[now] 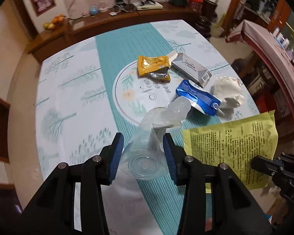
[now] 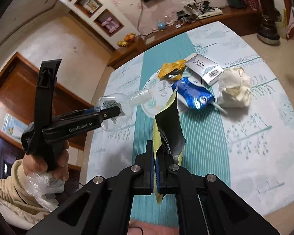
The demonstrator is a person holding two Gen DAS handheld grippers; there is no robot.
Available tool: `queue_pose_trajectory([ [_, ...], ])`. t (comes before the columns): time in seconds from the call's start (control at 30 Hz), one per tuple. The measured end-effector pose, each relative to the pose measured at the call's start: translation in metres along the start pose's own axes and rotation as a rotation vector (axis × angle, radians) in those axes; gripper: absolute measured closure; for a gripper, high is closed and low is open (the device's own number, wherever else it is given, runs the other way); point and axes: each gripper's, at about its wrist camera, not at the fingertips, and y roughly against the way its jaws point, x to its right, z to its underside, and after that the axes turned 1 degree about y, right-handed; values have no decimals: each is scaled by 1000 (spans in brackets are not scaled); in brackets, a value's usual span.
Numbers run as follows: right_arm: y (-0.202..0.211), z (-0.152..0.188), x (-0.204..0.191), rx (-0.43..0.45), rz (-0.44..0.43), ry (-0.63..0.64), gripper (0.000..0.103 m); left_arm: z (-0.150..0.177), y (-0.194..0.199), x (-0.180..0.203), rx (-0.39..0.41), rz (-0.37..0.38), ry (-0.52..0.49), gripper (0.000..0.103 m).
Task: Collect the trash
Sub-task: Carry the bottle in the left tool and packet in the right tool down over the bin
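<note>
Held: we clamp the left gripper point(image 1: 143, 146) on the clear bottle point(image 1: 158, 125), the right gripper point(image 2: 154, 156) on the yellow wrapper point(image 2: 166, 129), lower centre; we carry both level.

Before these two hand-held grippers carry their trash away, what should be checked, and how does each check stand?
1. Left hand-held gripper has its blue pads against both sides of the crushed clear bottle: ok.
2. Right hand-held gripper pinches the yellow wrapper: ok.
3. Bottle lifted off the table: ok in the right wrist view.
4. Wrapper hangs clear of the blue carton: cannot tell.
5. Trash bin or open bag in view: not ok, none seen.
6. Trash left on the table, including the orange packet, grey box and crumpled paper: not ok.
</note>
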Motion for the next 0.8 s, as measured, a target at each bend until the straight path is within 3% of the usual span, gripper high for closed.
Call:
queue_pose_trajectory([
  [0.2,54,46,0,9,-16,67,101,52,48,20,50,-29,84,65],
  [0.43,125,106,12,21,-26,114,102,117,95,71,97,-51,145,65],
  [0.8,204,191,54,-19,-33,129,102,216,131,152,73,-41,213,65],
])
